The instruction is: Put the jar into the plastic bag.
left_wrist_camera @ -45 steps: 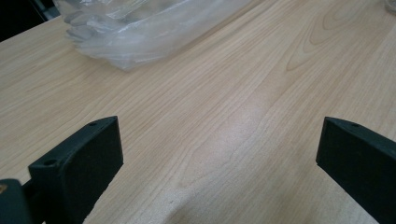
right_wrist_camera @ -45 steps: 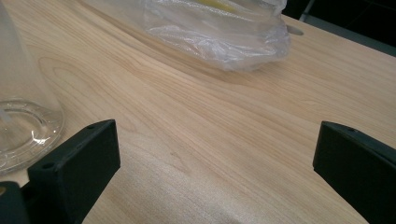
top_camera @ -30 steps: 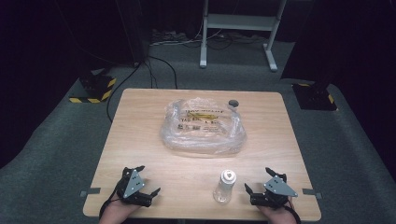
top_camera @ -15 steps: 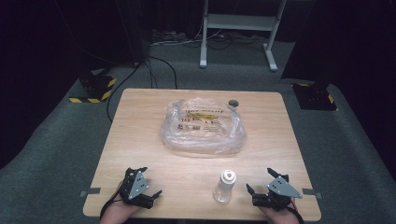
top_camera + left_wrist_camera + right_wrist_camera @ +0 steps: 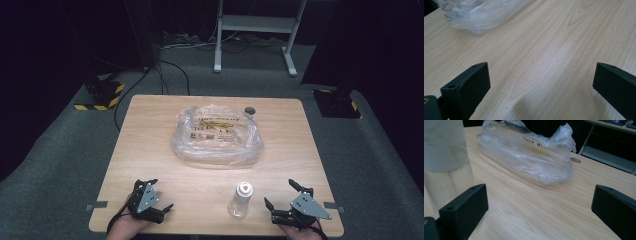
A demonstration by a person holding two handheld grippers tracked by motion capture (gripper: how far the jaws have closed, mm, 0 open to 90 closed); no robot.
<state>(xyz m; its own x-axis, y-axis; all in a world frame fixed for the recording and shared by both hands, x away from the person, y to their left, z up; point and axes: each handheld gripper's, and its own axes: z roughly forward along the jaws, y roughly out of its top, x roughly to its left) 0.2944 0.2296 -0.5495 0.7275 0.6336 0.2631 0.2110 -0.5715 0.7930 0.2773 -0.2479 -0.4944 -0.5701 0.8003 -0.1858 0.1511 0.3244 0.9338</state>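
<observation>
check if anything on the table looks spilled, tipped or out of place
Nothing stands out. The bottle stands upright near the front edge, with no spill around it. The plastic bag lies crumpled mid-table, as a loose bag would. Both tools, left and right, rest open at the front, touching neither.

A light wooden table (image 5: 150,150) carries a crumpled clear plastic bag (image 5: 217,136) toward its far edge, with a small clear bottle (image 5: 240,199) standing upright near the near edge.
</observation>
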